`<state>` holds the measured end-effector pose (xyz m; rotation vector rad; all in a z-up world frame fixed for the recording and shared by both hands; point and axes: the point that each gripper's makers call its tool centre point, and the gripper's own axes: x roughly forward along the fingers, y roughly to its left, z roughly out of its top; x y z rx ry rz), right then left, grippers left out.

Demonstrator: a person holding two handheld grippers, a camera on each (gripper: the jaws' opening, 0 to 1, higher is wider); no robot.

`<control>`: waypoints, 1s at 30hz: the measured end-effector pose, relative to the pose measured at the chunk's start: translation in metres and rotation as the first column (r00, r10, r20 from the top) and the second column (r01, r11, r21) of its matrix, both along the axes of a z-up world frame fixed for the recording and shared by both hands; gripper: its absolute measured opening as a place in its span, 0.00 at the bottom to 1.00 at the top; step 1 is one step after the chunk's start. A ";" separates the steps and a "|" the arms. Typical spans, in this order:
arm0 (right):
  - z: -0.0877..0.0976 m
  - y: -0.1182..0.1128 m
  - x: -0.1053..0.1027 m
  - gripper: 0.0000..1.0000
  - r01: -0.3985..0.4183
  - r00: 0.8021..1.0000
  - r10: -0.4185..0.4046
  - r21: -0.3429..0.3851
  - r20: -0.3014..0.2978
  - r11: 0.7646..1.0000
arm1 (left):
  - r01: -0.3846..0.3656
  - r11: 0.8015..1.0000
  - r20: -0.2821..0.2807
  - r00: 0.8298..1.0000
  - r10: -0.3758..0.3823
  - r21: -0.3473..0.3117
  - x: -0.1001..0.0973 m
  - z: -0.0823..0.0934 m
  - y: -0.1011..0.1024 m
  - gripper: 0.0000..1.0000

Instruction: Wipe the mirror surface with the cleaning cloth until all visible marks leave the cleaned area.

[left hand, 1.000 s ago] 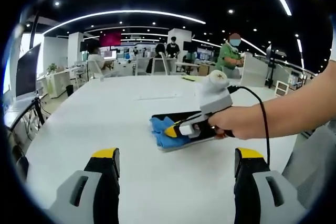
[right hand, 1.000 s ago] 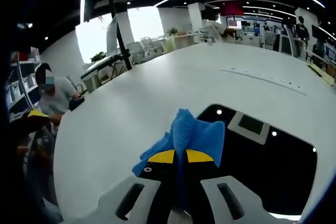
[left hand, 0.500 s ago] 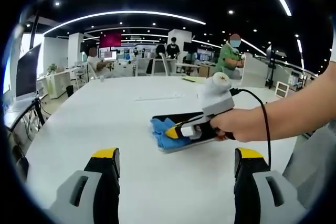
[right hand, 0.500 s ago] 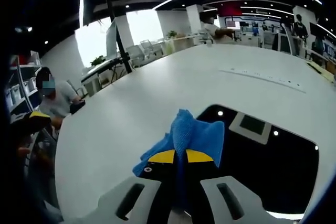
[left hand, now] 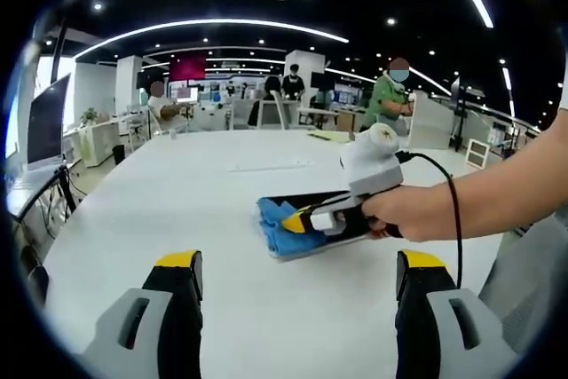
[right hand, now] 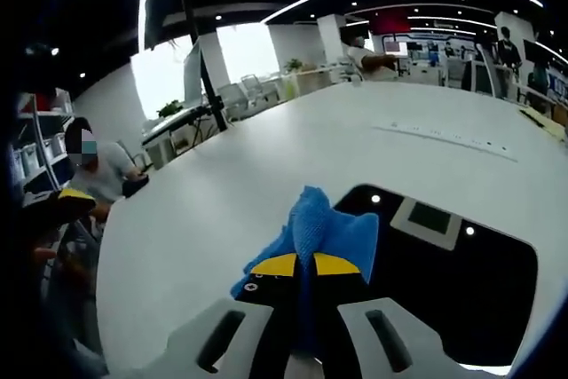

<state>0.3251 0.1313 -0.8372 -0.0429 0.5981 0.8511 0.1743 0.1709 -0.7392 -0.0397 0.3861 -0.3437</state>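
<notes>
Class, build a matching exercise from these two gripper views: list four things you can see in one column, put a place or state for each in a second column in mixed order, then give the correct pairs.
Column one:
1. cleaning cloth
2. mirror
3. left gripper
4. right gripper

Column two:
A. jaws apart, holding nothing, above the white table
B. lying flat on the table, dark, reflecting ceiling lights
C. blue, bunched at the mirror's edge
D. jaws closed, yellow tips pinching fabric

Pairs: 1-C, 2-B, 3-A, 4-D
</notes>
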 end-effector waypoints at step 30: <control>0.053 -0.076 -0.053 0.00 0.073 0.995 -0.078 0.079 0.057 0.994 | 0.072 0.997 0.035 0.997 -0.072 -0.002 0.007 0.012 -0.025 0.91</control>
